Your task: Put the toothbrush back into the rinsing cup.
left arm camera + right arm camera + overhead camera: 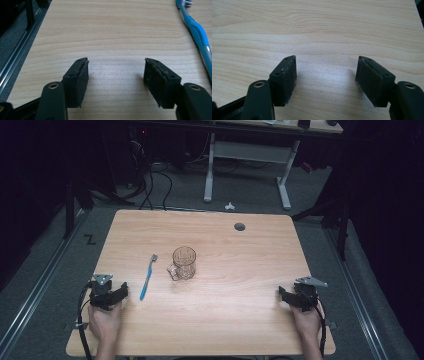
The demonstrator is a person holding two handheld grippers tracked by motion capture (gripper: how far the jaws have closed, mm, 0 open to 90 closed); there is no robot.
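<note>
A clear glass mug (183, 263) with a handle stands near the middle of the wooden table (240, 255). Left of it lies a blue toothbrush (147, 277), bristles toward the far side; its handle (197, 32) runs down the right edge of the left gripper view. My left gripper (120, 292) rests near the table's front left, a little left of the toothbrush, open with bare wood between its pads (80, 77). My right gripper (284, 295) sits at the front right, also open and holding nothing, its pads (287, 77) wide apart over the tabletop.
A round cable hole (239, 226) is set into the table's far right part. Beyond the table stands a white-legged desk frame (247, 155) with cables on the grey floor. A metal rail (17, 55) runs along the floor beside the table's left edge.
</note>
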